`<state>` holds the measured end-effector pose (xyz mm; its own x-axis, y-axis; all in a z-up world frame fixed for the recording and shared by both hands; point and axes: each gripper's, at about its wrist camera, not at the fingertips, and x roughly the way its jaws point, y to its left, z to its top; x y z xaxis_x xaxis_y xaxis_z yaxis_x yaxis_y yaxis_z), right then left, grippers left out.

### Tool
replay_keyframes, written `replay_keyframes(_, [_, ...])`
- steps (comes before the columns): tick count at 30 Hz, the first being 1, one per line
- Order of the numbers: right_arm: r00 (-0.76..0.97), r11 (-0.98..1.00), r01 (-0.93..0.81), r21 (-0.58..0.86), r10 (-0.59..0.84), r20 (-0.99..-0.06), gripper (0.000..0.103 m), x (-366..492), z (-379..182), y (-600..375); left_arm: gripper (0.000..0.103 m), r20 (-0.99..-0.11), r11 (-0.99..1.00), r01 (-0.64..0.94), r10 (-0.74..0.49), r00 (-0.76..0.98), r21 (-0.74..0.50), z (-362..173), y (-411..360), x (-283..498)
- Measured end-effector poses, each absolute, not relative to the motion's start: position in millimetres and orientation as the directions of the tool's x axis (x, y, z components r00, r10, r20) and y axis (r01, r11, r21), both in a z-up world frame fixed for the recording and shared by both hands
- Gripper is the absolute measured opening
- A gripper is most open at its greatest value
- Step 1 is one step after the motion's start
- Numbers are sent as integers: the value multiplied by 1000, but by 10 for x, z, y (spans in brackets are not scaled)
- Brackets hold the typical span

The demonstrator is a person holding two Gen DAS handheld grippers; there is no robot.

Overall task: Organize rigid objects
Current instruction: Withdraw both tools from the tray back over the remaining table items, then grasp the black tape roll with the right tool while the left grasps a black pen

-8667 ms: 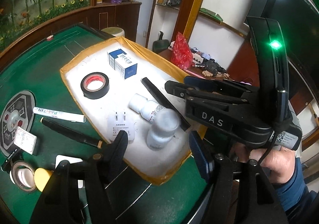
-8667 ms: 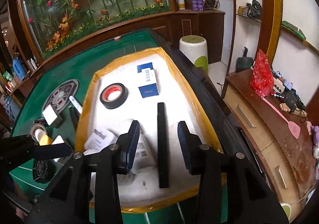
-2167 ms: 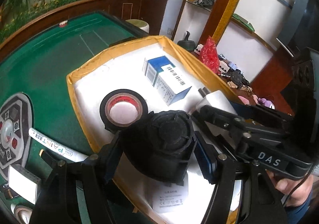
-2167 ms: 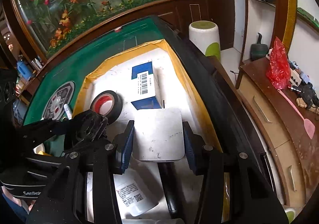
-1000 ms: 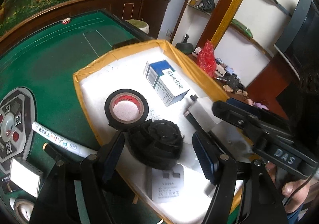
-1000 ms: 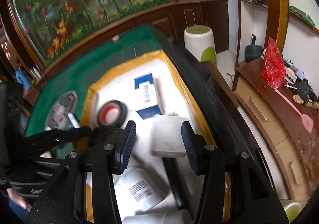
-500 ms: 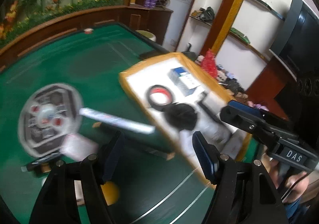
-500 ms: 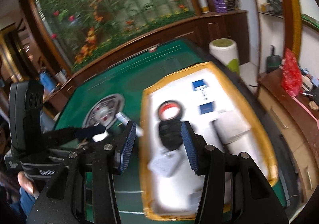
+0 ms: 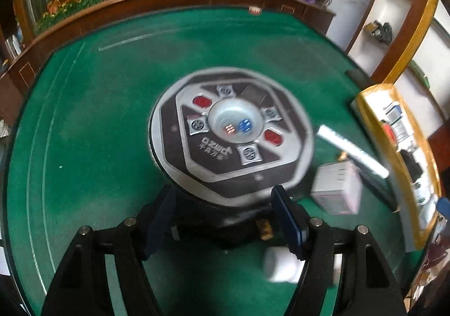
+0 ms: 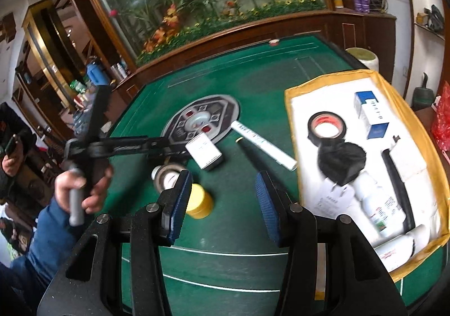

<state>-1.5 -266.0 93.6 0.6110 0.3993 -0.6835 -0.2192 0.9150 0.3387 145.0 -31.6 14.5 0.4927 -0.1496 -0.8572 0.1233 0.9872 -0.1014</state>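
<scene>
Both grippers, left (image 9: 223,216) and right (image 10: 222,203), have swung off the tray (image 10: 292,96) with fingers wide and empty. Beyond the right fingers, loose items remain on the worktop (image 10: 225,240): white box (image 10: 204,153), paint marker (image 10: 263,145), yellow cap (image 10: 198,200). Next pickup, likely.

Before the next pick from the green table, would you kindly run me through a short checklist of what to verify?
1. Left gripper empty: ok, jaws apart with nothing between them.
2. Right gripper empty: ok, jaws apart over bare felt.
3. Loose items within sight: ok; yellow jar, small white box, white marker and tape roll lie on the table.
4. Room in the tray: cannot tell; it already holds several things.
5. Left view sharp enough to aim: not ok, blurred.
</scene>
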Motion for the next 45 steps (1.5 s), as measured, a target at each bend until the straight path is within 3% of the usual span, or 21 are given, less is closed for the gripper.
replay_keyframes(7, [589, 907, -215, 363, 417, -693, 47, -46, 837, -2607, 70, -880, 986, 120, -158, 447, -116, -24, -280, 1439])
replay_keyframes(17, [550, 892, -224, 393, 448, -704, 48, -62, 668, -2544, 70, -905, 962, 254, -198, 376, -105, -1, -420, 689])
replay_keyframes(26, [531, 890, -223, 399, 454, -715, 48, -85, 578, -2524, 71, -859, 915, 345, -340, 382, -209, 163, -450, 197])
replay_keyframes(30, [528, 887, -221, 405, 458, -715, 48, -109, 566, -2519, 70, -865, 917, 366, -311, 395, -162, 165, -594, 271])
replay_keyframes(43, [505, 875, -251, 414, 484, -715, 48, -187, 542, -2408, 49, -870, 928, 355, -265, 416, -113, 100, -533, 489])
replay_keyframes(45, [491, 867, -280, 413, 498, -715, 48, -213, 533, -2340, 39, -886, 932, 351, -240, 397, -95, 23, -483, 449])
